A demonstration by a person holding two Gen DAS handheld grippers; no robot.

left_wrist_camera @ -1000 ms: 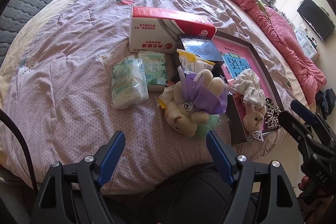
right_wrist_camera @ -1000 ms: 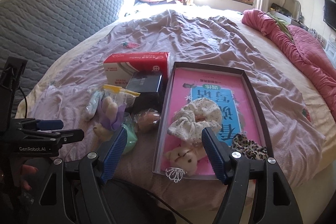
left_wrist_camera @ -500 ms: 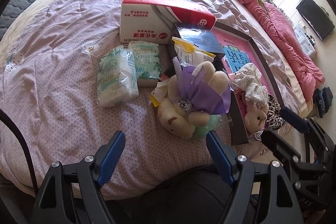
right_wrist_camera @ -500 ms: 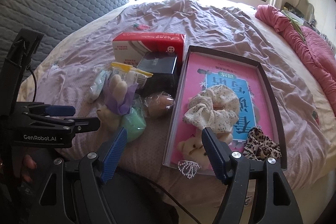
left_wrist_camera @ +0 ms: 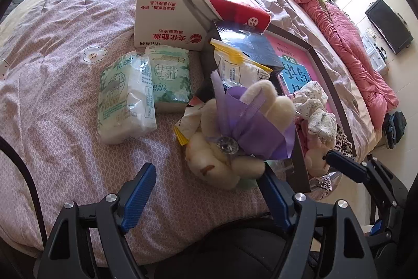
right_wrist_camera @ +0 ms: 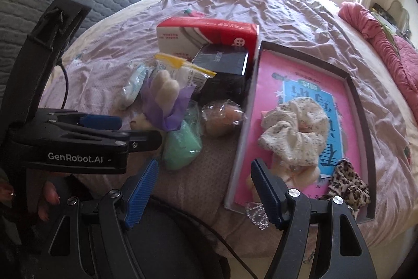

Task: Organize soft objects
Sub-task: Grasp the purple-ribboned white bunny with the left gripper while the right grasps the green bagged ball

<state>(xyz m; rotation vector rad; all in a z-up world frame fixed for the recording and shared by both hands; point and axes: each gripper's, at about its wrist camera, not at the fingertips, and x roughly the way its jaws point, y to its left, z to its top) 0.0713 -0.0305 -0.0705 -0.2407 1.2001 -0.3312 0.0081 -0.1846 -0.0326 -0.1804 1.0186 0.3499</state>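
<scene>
A cream plush rabbit wrapped in purple ribbon (left_wrist_camera: 235,132) (right_wrist_camera: 164,98) lies on the bed beside a green soft block (right_wrist_camera: 183,148) and a wrapped peach ball (right_wrist_camera: 222,117). A dark-rimmed pink tray (right_wrist_camera: 300,85) (left_wrist_camera: 326,75) holds a cream scrunchie (right_wrist_camera: 295,132), a small cream plush (right_wrist_camera: 303,174) (left_wrist_camera: 316,156) and a leopard scrunchie (right_wrist_camera: 350,182). My left gripper (left_wrist_camera: 206,190) stands open just short of the rabbit. My right gripper (right_wrist_camera: 206,190) is open over the tray's near left rim, nothing between its fingers.
Two tissue packs (left_wrist_camera: 125,98) lie left of the rabbit. A red and white carton (left_wrist_camera: 180,17), a dark box (right_wrist_camera: 224,67) and a yellow-topped packet (left_wrist_camera: 240,64) sit behind. A silver tiara (right_wrist_camera: 257,216) hangs at the tray's near edge. A pink quilt (left_wrist_camera: 347,28) lies far right.
Both grippers have sunk and come closer to the pile and the tray, so the rabbit and scrunchie look larger. Their jaws stay as wide as before.
</scene>
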